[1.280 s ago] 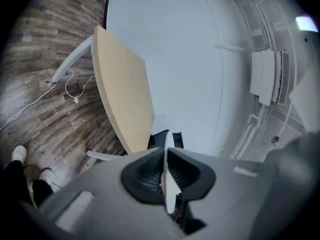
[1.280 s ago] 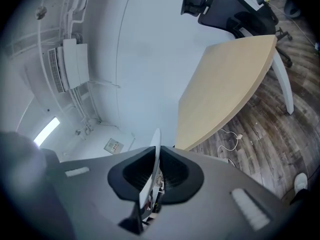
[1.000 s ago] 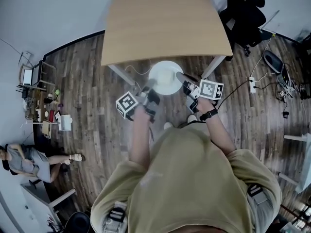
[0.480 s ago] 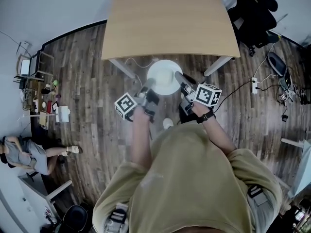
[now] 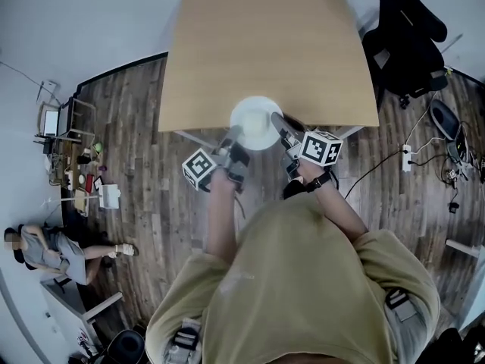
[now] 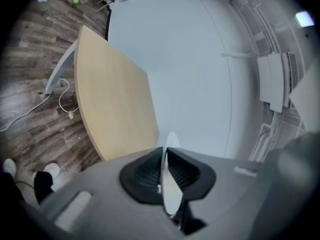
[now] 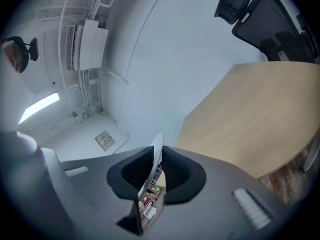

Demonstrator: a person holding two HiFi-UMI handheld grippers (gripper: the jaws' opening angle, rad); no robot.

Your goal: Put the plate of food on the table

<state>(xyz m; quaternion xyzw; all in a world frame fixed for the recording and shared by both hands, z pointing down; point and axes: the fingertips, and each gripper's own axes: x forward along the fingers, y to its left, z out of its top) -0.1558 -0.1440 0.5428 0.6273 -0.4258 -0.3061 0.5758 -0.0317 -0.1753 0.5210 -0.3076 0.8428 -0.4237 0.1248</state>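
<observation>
so the left gripper (image 5: 231, 136) and right gripper (image 5: 279, 121) pinch opposite rims of the round white plate (image 5: 256, 123), right over the near edge of the pale wooden table (image 5: 258, 44)

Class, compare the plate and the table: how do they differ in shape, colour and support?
The plate is round, the table rectangular. The plate is white, the table light wood. The plate is held up at the table's near edge; the table stands on the floor. Both lie level.
</observation>
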